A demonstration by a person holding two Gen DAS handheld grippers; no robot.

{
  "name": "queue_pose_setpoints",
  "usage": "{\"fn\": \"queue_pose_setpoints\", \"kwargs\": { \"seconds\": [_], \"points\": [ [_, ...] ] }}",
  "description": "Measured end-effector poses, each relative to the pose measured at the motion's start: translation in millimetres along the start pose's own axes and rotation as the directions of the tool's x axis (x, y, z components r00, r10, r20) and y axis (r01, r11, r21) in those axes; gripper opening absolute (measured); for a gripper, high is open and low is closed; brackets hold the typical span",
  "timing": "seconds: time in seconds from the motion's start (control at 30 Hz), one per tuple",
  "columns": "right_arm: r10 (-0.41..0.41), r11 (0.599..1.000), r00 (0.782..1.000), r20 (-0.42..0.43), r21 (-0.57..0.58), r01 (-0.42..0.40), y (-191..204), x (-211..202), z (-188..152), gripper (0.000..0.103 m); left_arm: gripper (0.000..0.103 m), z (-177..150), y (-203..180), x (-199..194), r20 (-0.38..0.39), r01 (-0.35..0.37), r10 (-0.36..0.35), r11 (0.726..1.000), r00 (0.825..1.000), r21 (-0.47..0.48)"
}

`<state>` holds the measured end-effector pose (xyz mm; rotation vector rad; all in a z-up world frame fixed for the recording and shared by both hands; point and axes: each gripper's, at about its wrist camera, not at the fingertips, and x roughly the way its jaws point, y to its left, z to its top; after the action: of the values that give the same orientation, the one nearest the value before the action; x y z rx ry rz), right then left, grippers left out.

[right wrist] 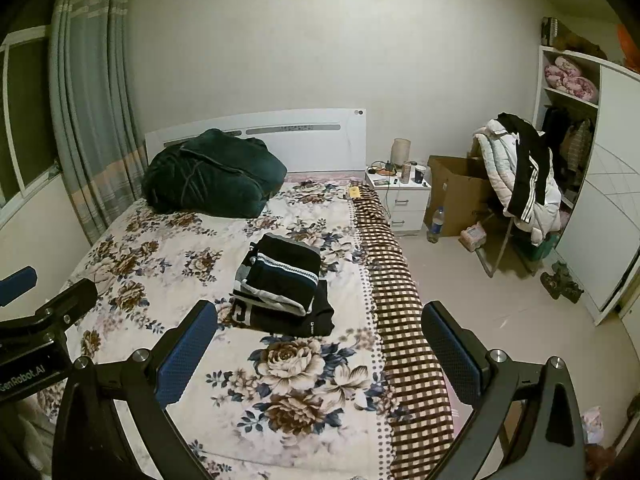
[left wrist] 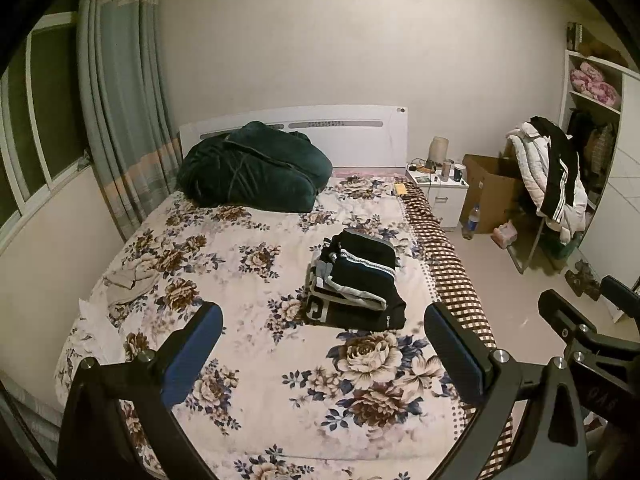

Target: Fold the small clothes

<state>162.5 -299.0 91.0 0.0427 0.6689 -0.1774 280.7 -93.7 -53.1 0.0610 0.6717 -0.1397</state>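
A stack of folded dark clothes point(left wrist: 358, 284) with white-trimmed stripes lies on the floral bedspread point(left wrist: 256, 280), right of the bed's middle; it also shows in the right wrist view point(right wrist: 286, 286). A loose beige garment point(left wrist: 130, 278) and a crumpled white one point(left wrist: 98, 326) lie near the bed's left edge. My left gripper point(left wrist: 324, 340) is open and empty, held above the near part of the bed. My right gripper point(right wrist: 320, 338) is open and empty, just right of the left one, in front of the stack.
A dark green quilt point(left wrist: 256, 168) is bundled at the headboard. A checked blanket point(right wrist: 404, 320) runs down the bed's right edge. A white nightstand point(right wrist: 402, 196), cardboard box point(right wrist: 456, 192), bottle point(right wrist: 436, 224) and a chair with jackets point(right wrist: 520, 176) stand on the floor at right, by a wardrobe point(right wrist: 600, 184).
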Motion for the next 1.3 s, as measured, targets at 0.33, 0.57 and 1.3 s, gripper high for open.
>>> {"fn": "queue_pose_setpoints", "kwargs": {
  "seconds": [0.33, 0.57, 1.3],
  "points": [
    [0.000, 1.000, 1.000, 0.001, 0.000, 0.000, 0.2, -0.4, -1.4, 0.103, 0.103, -1.0, 0.4, -0.1, -0.001, 0.002, -0.002, 1.000, 1.000, 0.003],
    [0.002, 1.000, 1.000, 0.000, 0.005, -0.002, 0.6, -1.9, -3.7, 0.103, 0.103, -2.8, 1.2, -4.4, 0.009, -0.008, 0.008, 1.000, 1.000, 0.006],
    [0.003, 1.000, 1.000, 0.006, 0.012, -0.003, 6.8, -13.3, -11.9, 0.103, 0.103, -3.3, -2.1, -7.8, 0.011, -0.018, 0.018, 1.000, 1.000, 0.014]
  ]
}}
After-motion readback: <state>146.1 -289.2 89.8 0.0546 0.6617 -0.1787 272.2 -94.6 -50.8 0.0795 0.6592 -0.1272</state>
